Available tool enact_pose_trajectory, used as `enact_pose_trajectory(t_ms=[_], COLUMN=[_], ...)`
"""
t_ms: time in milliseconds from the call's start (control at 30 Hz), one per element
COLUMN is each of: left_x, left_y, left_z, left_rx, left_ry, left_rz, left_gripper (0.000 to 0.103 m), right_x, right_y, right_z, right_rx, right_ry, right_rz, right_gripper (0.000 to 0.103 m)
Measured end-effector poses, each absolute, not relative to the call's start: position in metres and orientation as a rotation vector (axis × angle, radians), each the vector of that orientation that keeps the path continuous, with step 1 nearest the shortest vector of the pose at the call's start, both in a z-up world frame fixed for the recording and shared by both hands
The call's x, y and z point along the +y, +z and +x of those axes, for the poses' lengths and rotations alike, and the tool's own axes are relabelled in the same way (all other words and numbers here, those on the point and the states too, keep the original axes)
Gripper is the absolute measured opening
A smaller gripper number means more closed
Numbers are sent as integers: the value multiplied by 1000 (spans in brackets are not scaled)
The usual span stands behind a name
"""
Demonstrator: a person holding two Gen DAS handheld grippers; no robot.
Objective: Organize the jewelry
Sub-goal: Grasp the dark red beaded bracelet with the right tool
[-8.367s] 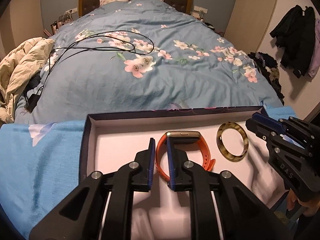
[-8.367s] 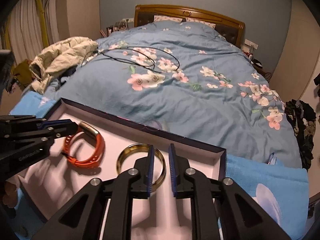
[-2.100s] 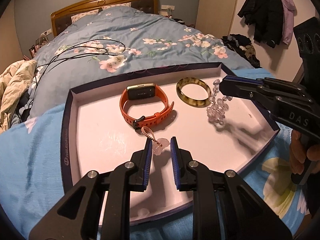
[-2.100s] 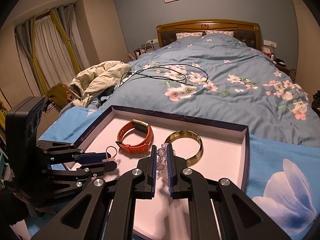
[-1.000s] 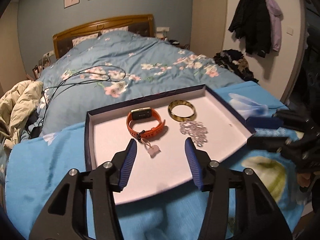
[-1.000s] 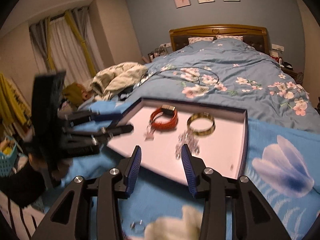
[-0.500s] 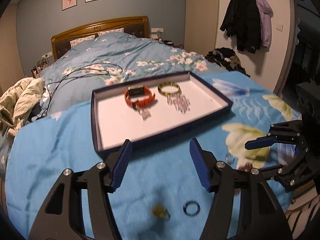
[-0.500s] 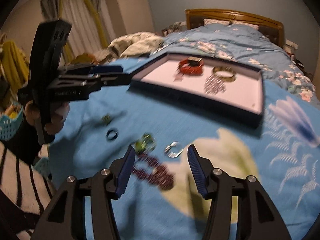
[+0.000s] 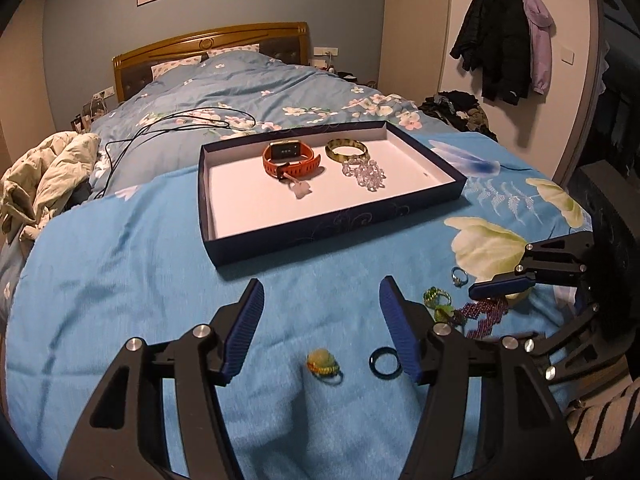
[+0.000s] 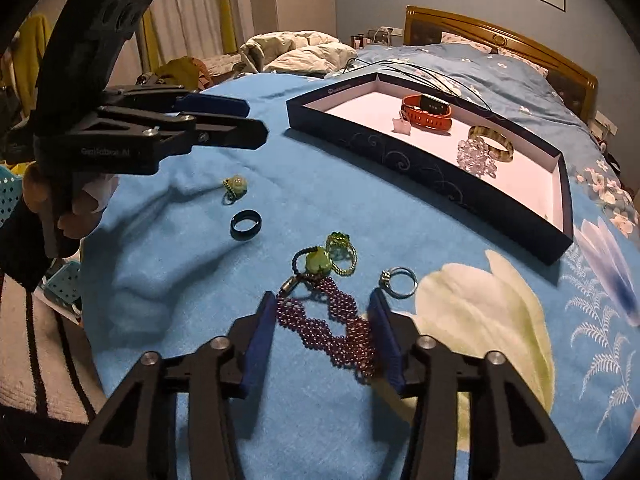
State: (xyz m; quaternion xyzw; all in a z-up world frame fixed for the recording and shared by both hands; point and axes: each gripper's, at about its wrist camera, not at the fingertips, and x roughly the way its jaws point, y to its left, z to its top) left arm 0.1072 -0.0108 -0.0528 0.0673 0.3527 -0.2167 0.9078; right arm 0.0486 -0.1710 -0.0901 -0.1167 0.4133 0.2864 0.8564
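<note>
A dark blue tray on the blue blanket holds an orange watch, a green bangle, a crystal bracelet and a pink charm. Loose on the blanket lie a green bead ring, a black ring, a green ring, a green pendant, a silver ring and a purple bead bracelet. My left gripper hangs open above the bead ring and black ring. My right gripper straddles the purple bracelet, its jaws closing; the bracelet lies flat.
Behind the tray stretches a bed with a floral duvet, a black cable and a beige jacket. Coats hang on the right wall. A striped sleeve shows at the blanket's near edge.
Both grippers have drawn back from the tray to the loose pieces on the blanket. The right one has sunk over the purple bracelet and narrowed its jaws. The left has stayed wide.
</note>
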Motion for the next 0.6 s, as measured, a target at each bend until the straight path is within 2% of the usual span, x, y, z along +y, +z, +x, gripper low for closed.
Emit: enact_pose_trajectory(t_ms=[133, 200, 267, 400, 600], left_x=[-8, -10, -11, -14, -28], left_y=[-56, -58, -59, -64, -75], left_z=[101, 95, 87, 77, 67], left_rx=[736, 739, 739, 752, 784], left_ry=[-462, -479, -504, -535, -587], left_rz=[140, 153, 169, 191, 223], left_gripper=[59, 59, 59, 59, 48], right_x=[-176, -179, -181, -184, -195], right_y=[-90, -89, -90, -89, -85], right_z=[48, 48, 47, 45, 44], right_rx=[870, 871, 871, 872, 866], right_ry=[590, 585, 582, 575, 562], right_rz=[-225, -214, -202, -187, -112], right_gripper=[27, 15, 10, 7, 7])
